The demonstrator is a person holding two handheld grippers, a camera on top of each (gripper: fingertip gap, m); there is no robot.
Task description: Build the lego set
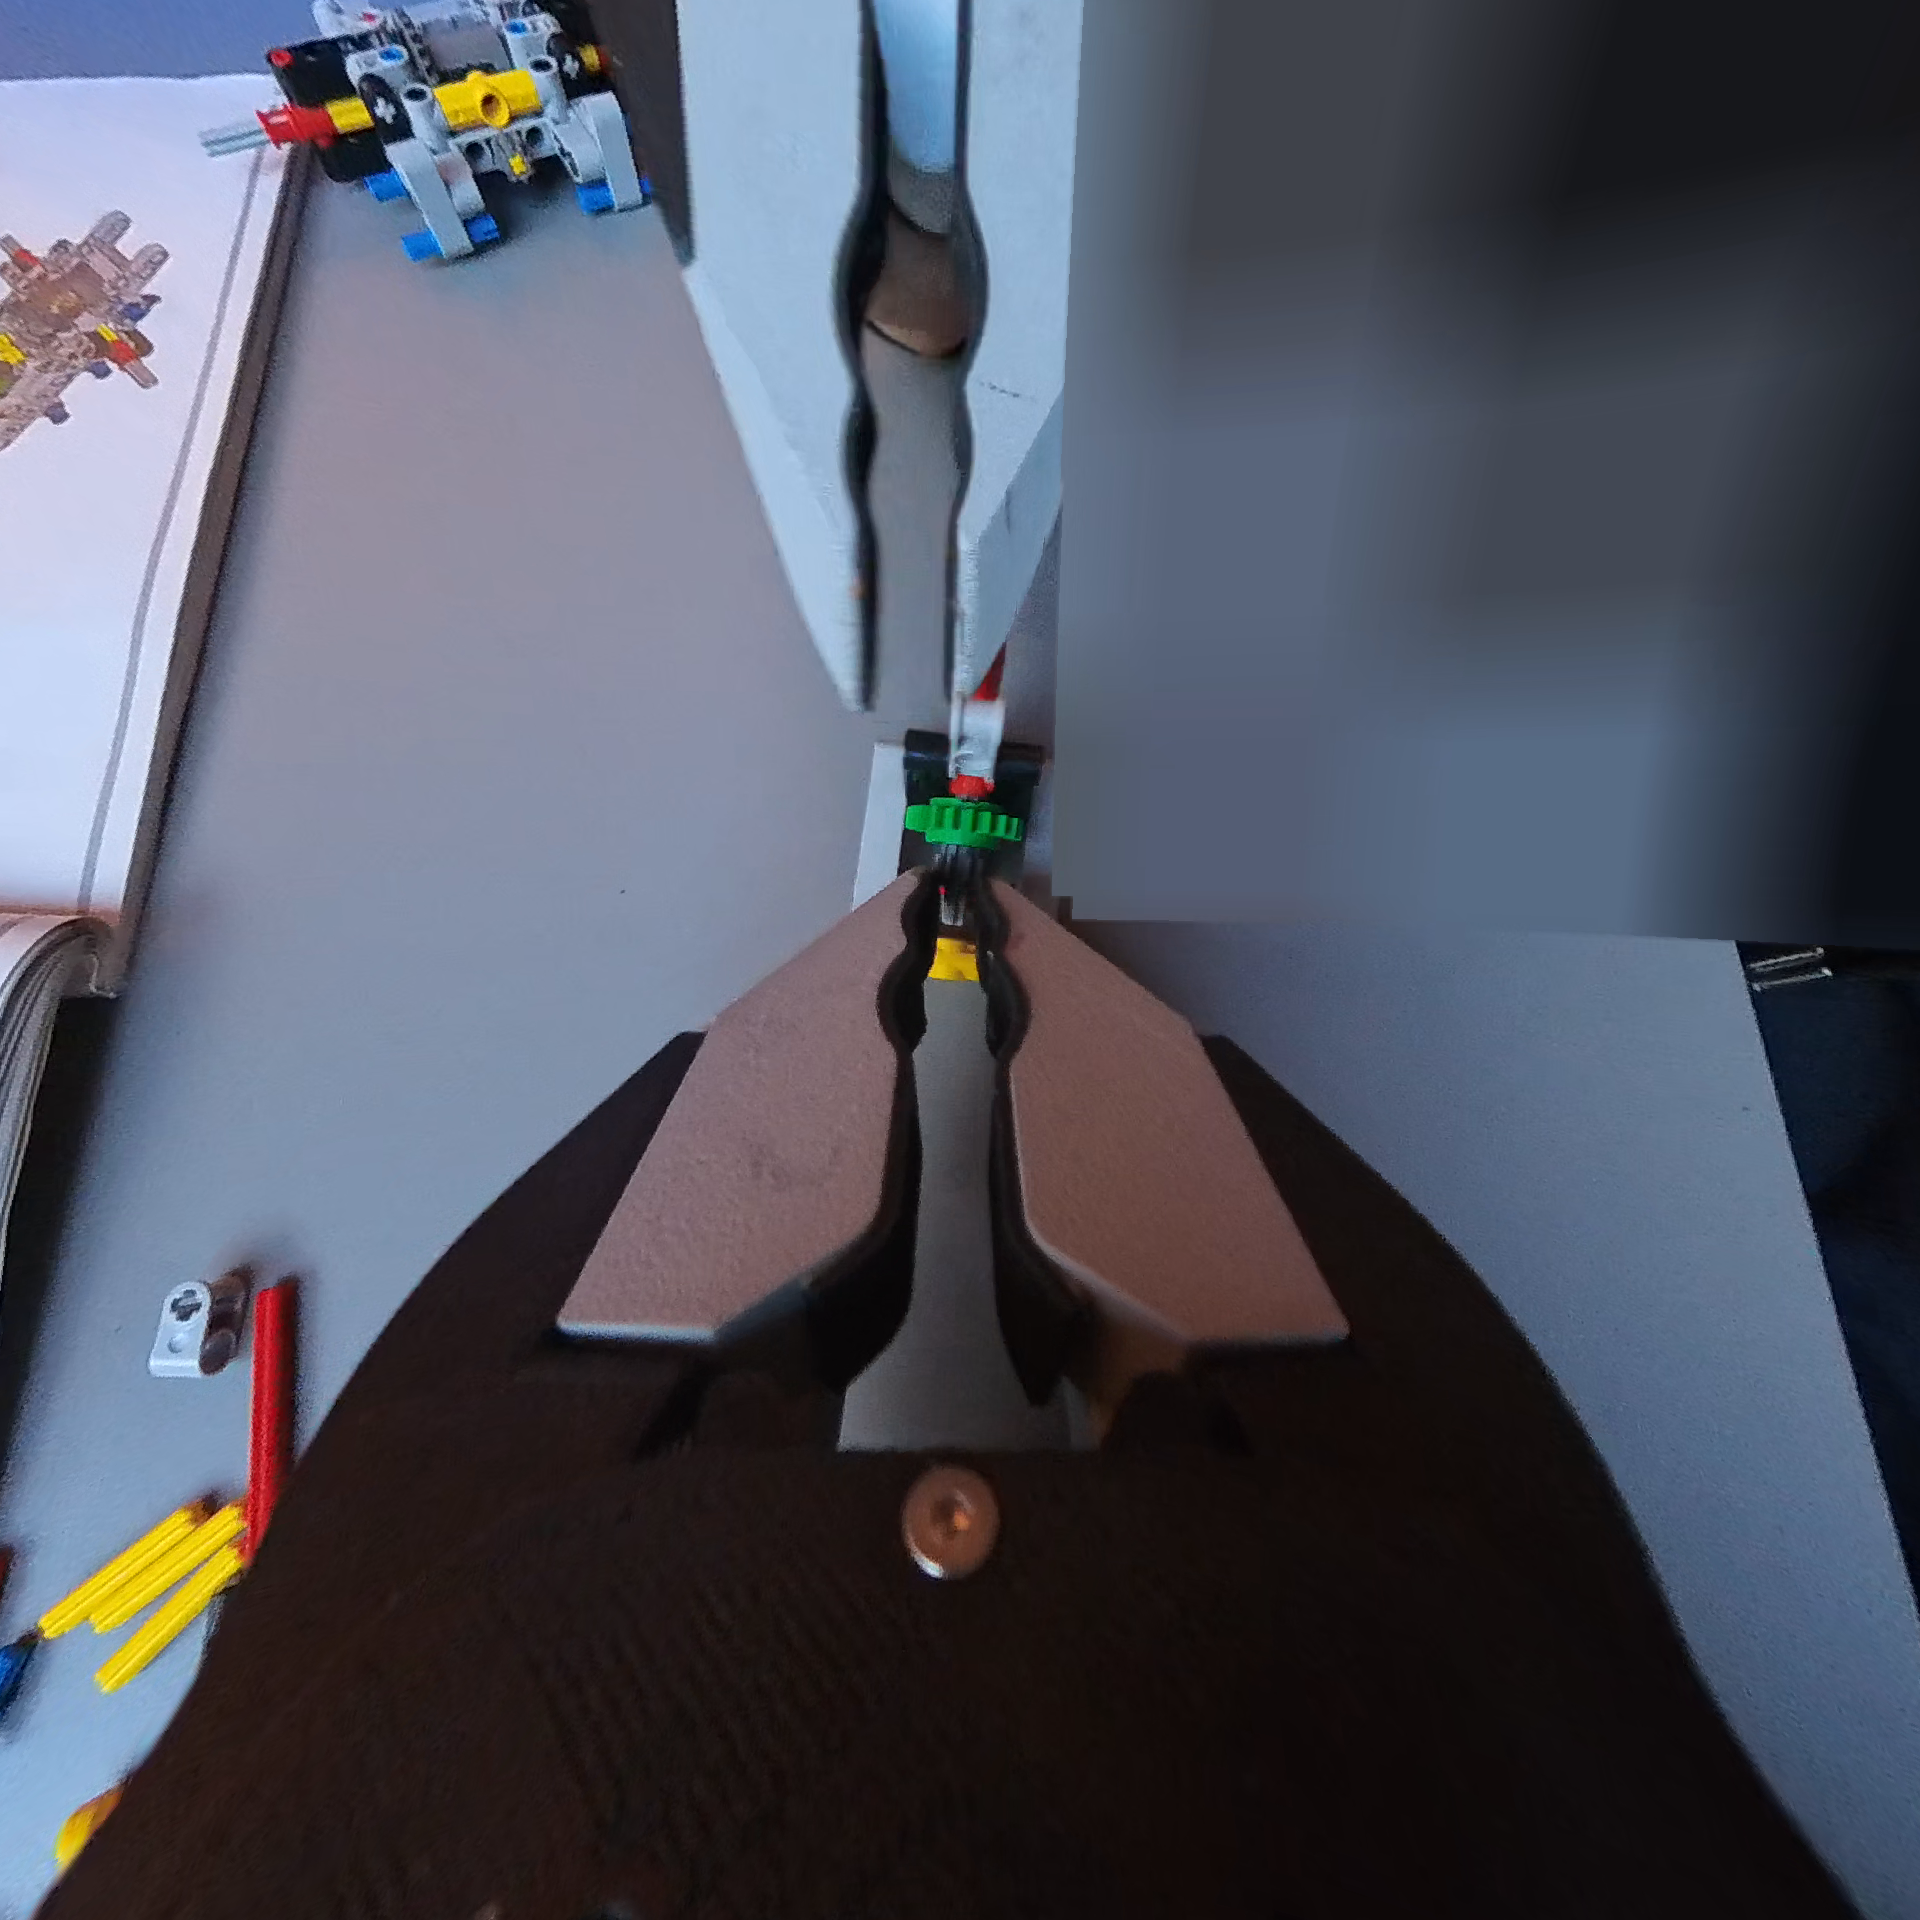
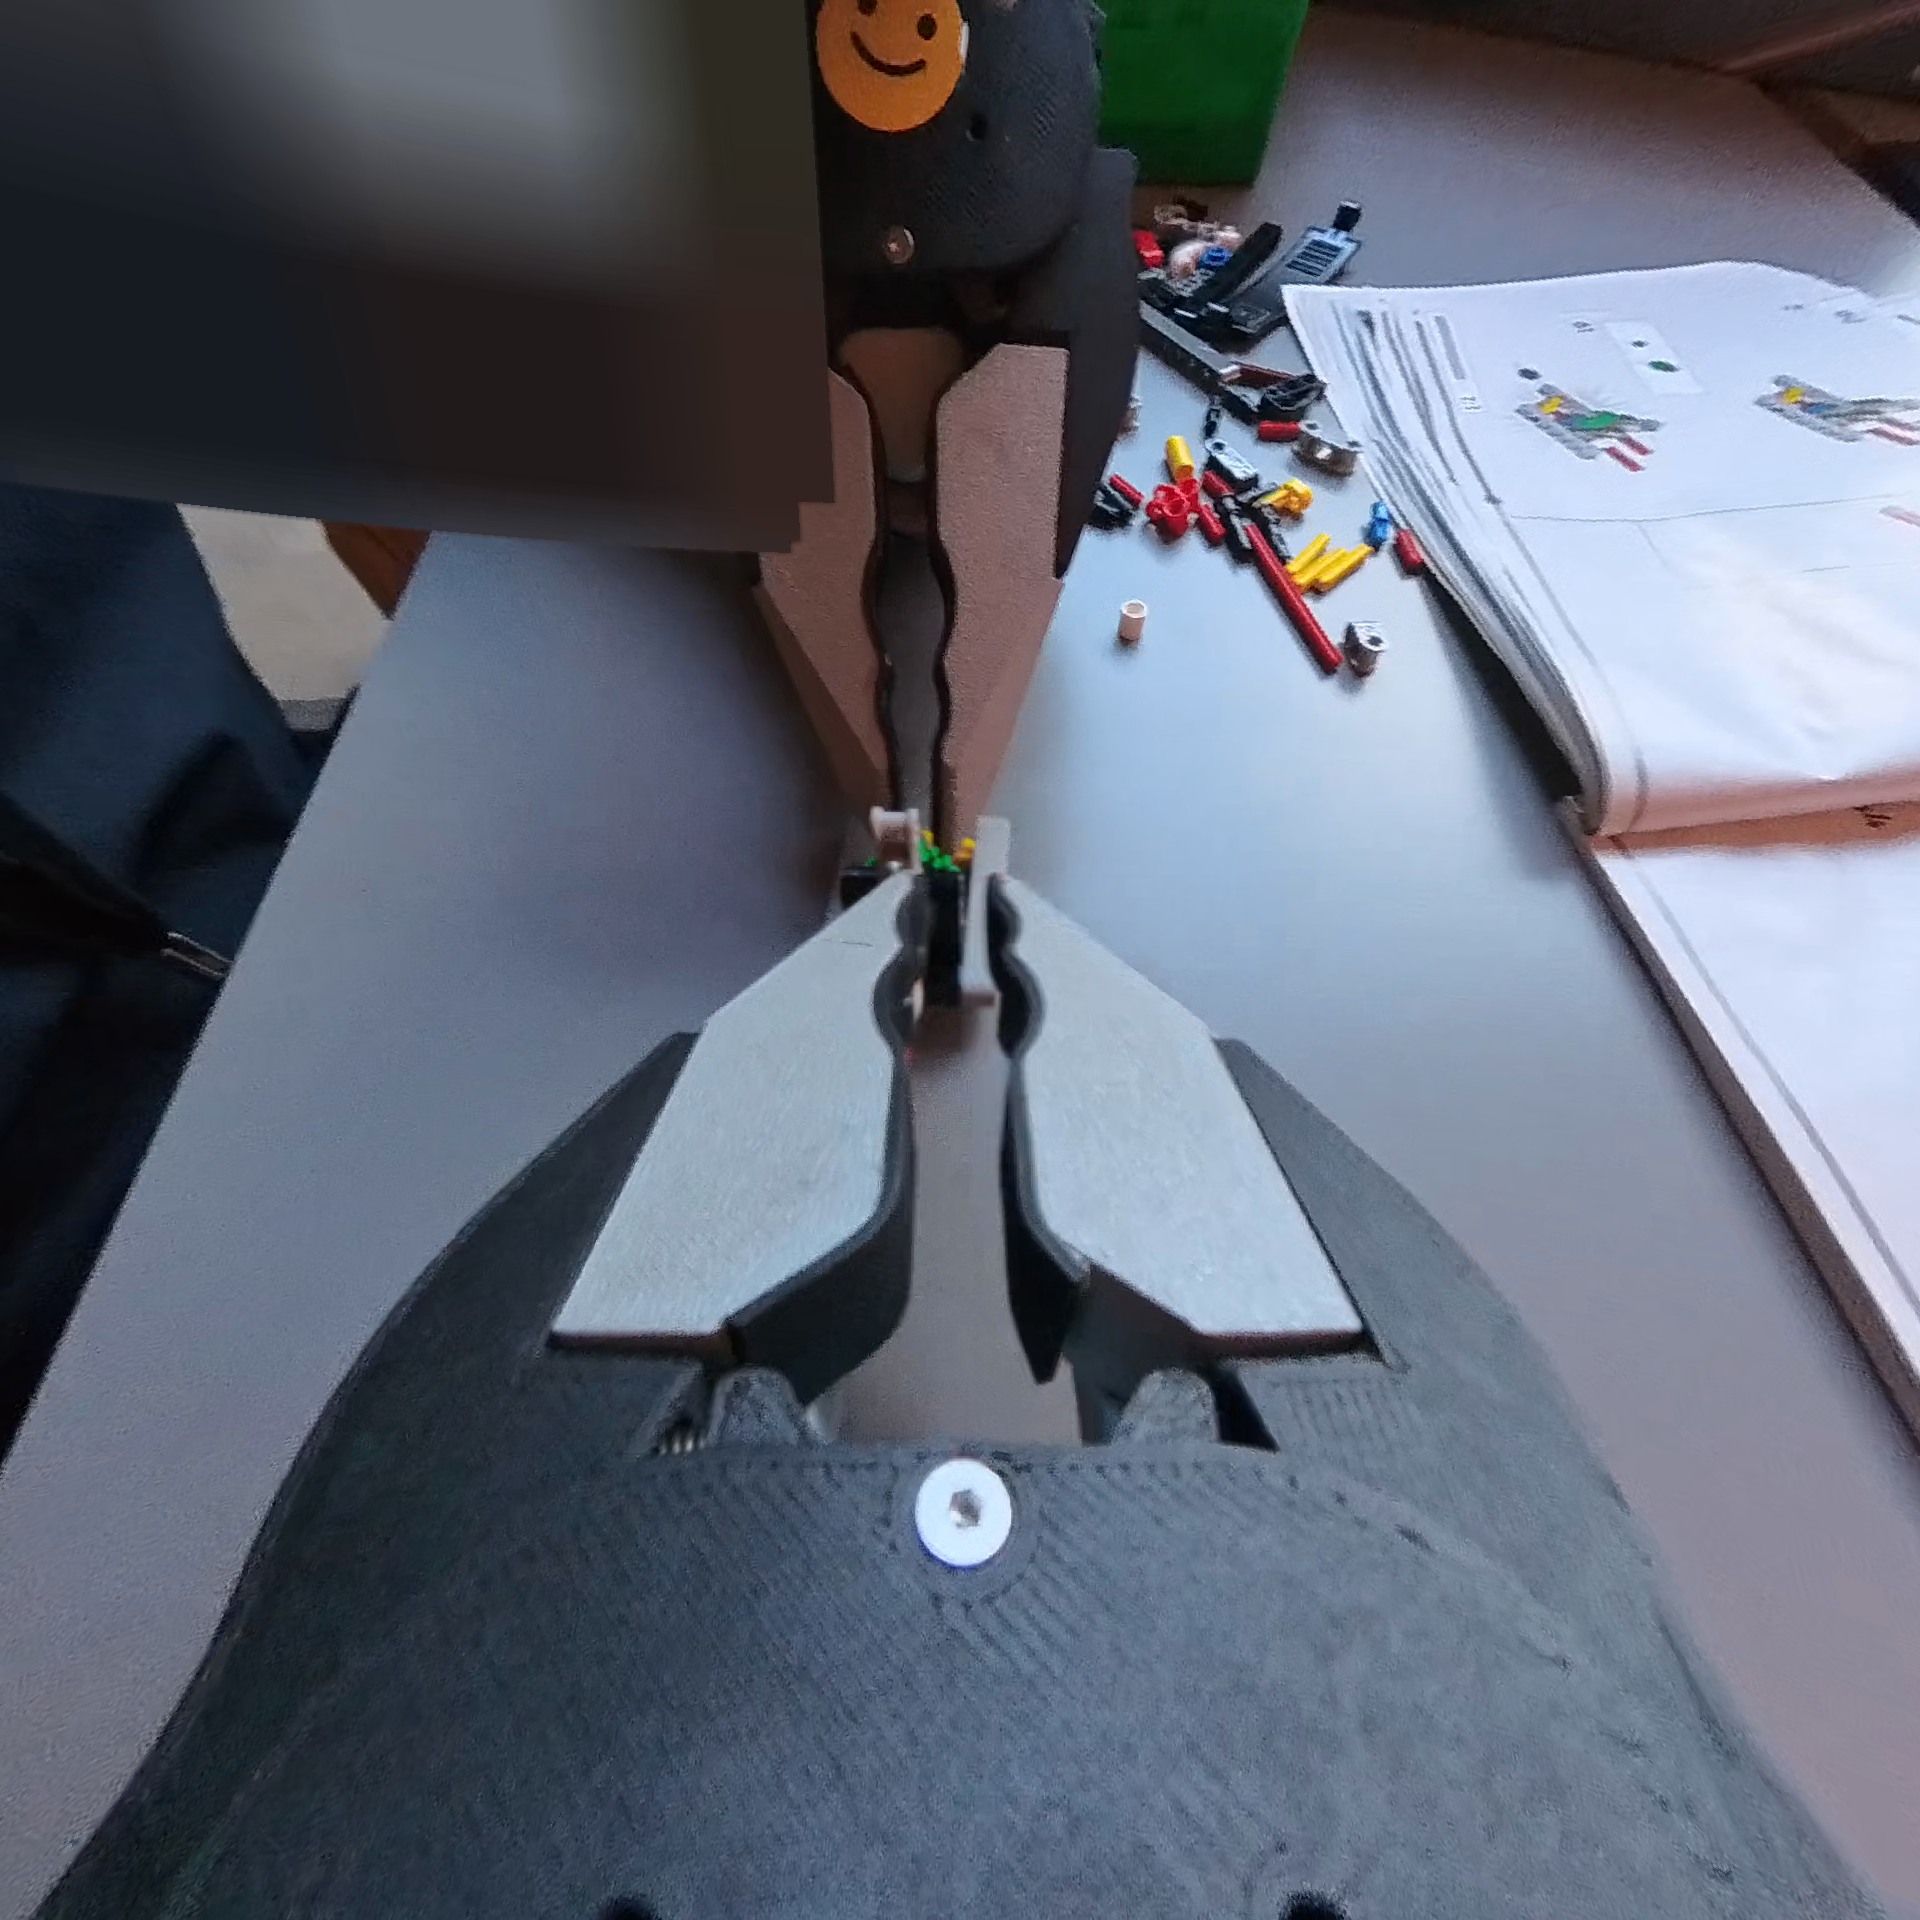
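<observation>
Grey worktop (image 2: 1299, 935), wide and mostly bare through the middle. Open instruction booklet (image 2: 1662, 540) along its right side in the right wrist view, pages stacked thick at the fold. The same booklet (image 1: 94, 436) lies at the left edge in the left wrist view. Green box (image 2: 1195, 83) at the far end of the worktop, partly behind the left claw's black body.

Part-built brick model (image 1: 468, 114), grey, black, yellow and blue, stands at the far left corner, well apart from both claws. Loose scatter of small parts (image 2: 1268, 520) beside the booklet: red axle, yellow pins, black bits. A lone pale bush (image 2: 1132, 621) sits apart from that heap.

The two claws meet tip to tip over the worktop, in one line. Between them a small assembly (image 1: 961, 821): black beam, pale grey piece, green gear, red axle end. Its long axis runs along the line of the two claws.

Left claw (image 1: 956, 899) narrow, pads pinched on the black shaft just below the green gear. Right claw (image 2: 951, 914) narrow too, closed on the black beam and grey piece of the same assembly.
</observation>
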